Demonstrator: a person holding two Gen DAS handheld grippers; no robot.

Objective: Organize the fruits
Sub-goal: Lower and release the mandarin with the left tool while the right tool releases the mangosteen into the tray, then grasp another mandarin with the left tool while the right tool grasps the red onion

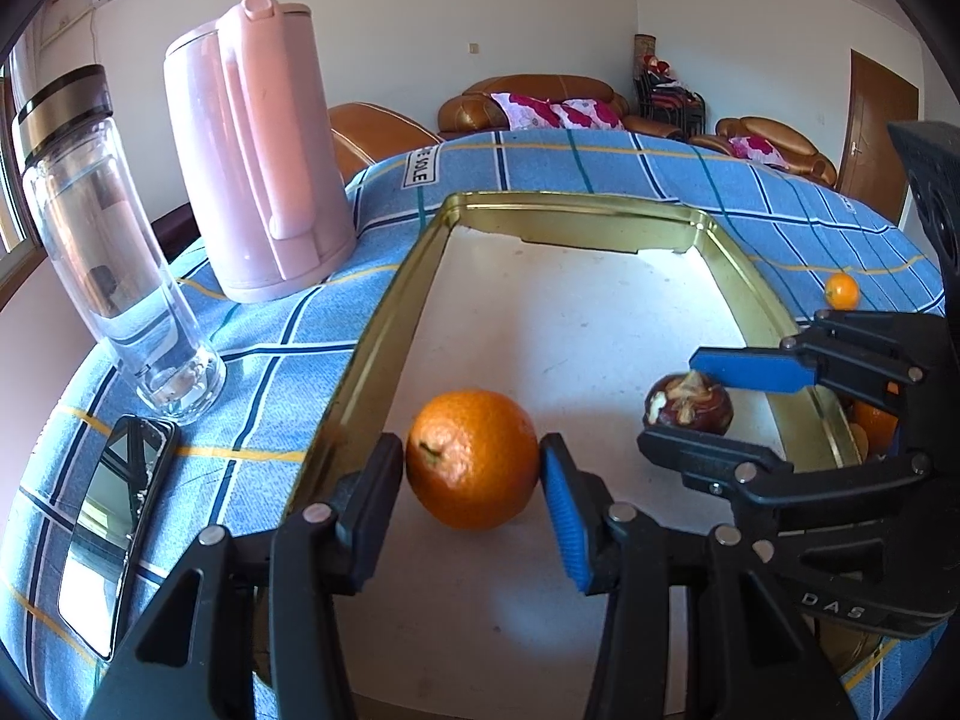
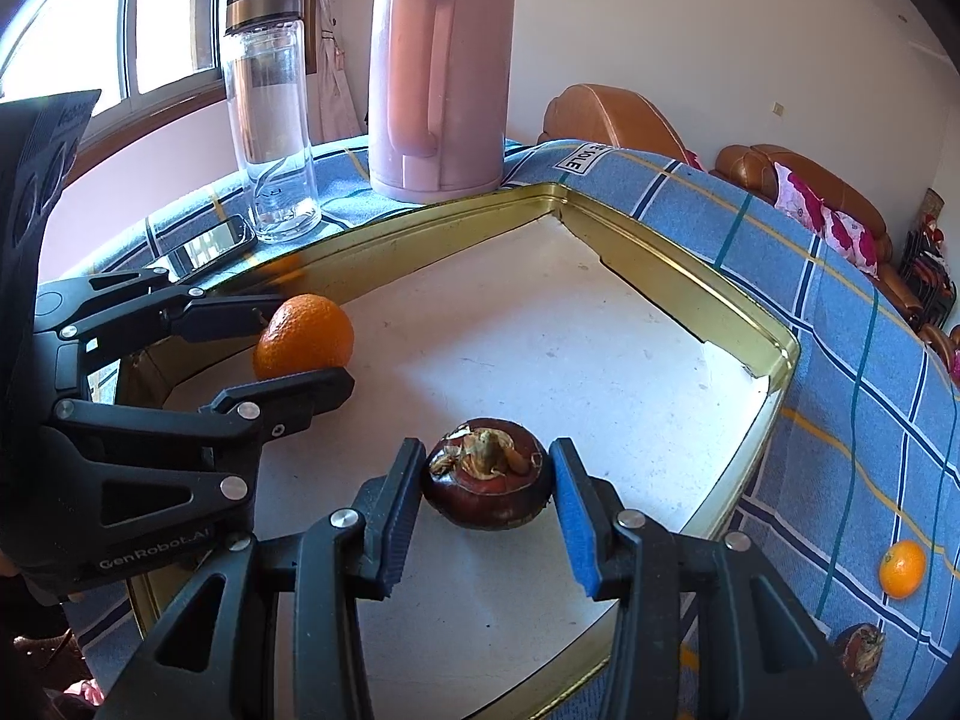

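A gold-rimmed tray (image 1: 384, 324) with a white floor lies on the blue checked tablecloth. In it, near the left rim, is an orange (image 1: 472, 459), and my left gripper (image 1: 471, 450) is shut on it, a pad against each side. To its right, my right gripper (image 2: 487, 453) is shut on a dark brown water chestnut (image 2: 486, 480), low over the tray floor. The right wrist view shows the left gripper (image 2: 306, 345) clamping the orange (image 2: 304, 336). In the left wrist view, the right gripper (image 1: 675, 399) holds the chestnut (image 1: 688, 405).
A pink kettle (image 1: 258, 150), a glass bottle (image 1: 108, 240) and a phone (image 1: 114, 534) stand left of the tray. On the cloth to the right lie a small orange (image 2: 902, 569) and another chestnut (image 2: 861, 648). Sofas stand behind the table.
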